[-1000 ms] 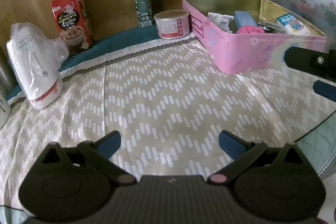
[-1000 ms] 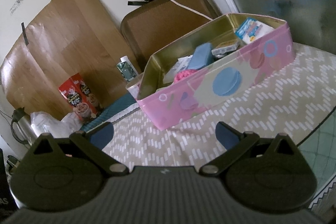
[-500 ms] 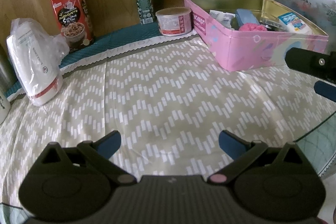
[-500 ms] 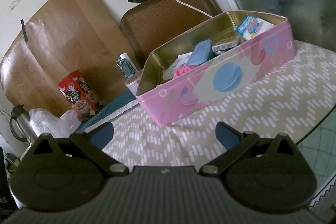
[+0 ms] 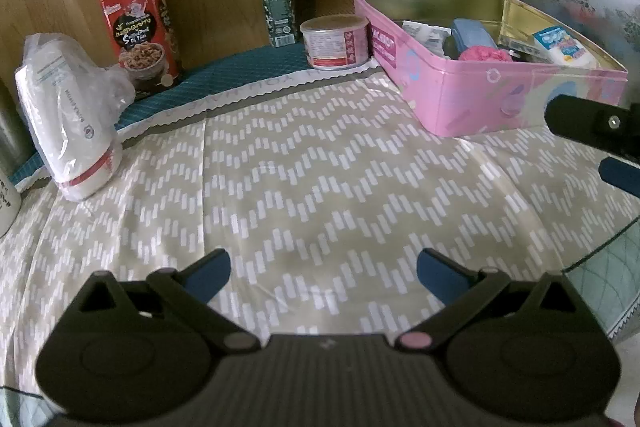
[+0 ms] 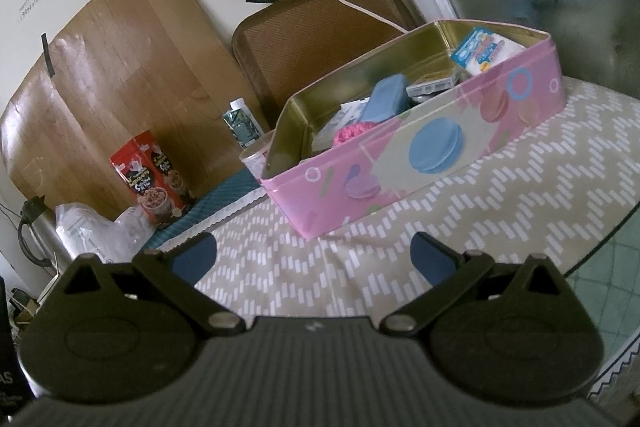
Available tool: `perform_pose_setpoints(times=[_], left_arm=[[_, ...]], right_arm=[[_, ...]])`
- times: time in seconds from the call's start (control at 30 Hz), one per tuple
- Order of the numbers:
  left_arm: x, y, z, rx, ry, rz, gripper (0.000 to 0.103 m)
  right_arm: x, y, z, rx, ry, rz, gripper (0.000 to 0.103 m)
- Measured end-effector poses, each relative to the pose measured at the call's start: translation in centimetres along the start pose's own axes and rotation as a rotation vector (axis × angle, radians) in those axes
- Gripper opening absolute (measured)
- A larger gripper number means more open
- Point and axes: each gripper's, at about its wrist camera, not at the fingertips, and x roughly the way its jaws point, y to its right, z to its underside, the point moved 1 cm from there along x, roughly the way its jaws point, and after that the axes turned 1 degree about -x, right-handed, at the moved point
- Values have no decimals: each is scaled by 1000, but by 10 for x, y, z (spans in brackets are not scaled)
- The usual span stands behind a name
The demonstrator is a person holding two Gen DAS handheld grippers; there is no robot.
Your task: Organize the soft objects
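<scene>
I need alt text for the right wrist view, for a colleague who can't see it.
The open, empty right gripper points at a lidless pink tin on a chevron tablecloth; inside lie a blue pouch, a pink knit item and small packets. Behind it, by the wall, stand a red box and a carton.

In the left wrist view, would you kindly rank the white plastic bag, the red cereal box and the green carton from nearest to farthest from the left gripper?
From the left gripper:
1. White plastic bag, far left, on the patterned cloth.
2. Red cereal box, behind the bag, against the wooden panel.
3. Green carton, farthest back, beside the round tin.
</scene>
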Motion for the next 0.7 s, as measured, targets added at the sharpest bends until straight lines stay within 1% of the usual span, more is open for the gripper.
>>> perform_pose_setpoints(times=[0.37,0.53,0.7], left_arm=[[0,0,-1,1,2,-3,103],[-1,0,-2,1,5,-5,103],[-2,0,-2,2,6,-7,103]], right_arm=[[0,-1,-1,-4,2,0,103],[-4,-7,-4,-42,29,-1,103],[-3,-5,-6,-41,28,-4,103]])
